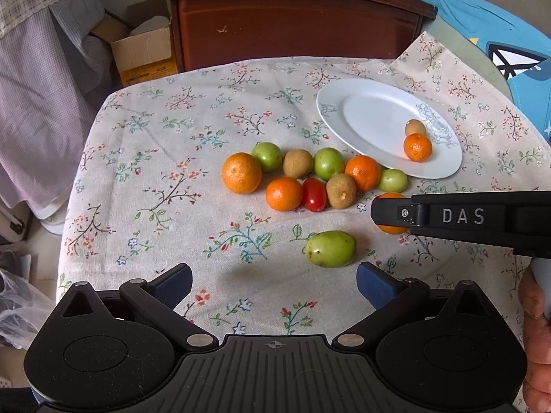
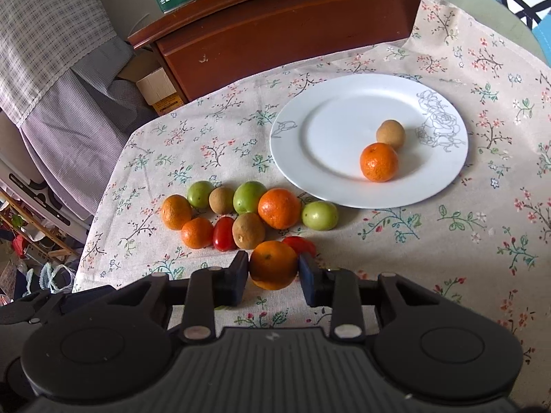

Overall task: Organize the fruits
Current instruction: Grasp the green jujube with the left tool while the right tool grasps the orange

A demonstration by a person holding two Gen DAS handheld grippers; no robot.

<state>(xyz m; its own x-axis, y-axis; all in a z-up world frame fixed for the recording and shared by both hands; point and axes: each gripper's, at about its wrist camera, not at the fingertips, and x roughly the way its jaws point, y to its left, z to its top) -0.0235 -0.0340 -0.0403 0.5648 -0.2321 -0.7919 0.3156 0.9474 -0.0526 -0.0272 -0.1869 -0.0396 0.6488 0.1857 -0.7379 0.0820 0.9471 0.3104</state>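
My right gripper (image 2: 273, 268) is shut on an orange mandarin (image 2: 273, 264), low over the floral cloth; in the left wrist view it enters from the right and hides most of that mandarin (image 1: 391, 229). My left gripper (image 1: 273, 280) is open and empty, just in front of a green tomato (image 1: 330, 248). A white plate (image 2: 330, 130) holds a mandarin (image 2: 378, 161) and a brown kiwi-like fruit (image 2: 390, 133). A cluster of mandarins, green tomatoes, brown fruits and a red tomato (image 2: 224, 233) lies left of the plate. Another red tomato (image 2: 299, 243) sits just behind the held mandarin.
A dark wooden cabinet (image 1: 292, 20) stands behind the table (image 1: 144, 158). A cardboard box (image 1: 144, 51) and hanging cloth are at the left. A blue cushion (image 1: 499, 34) is at the right. The table's left edge drops off to a cluttered floor.
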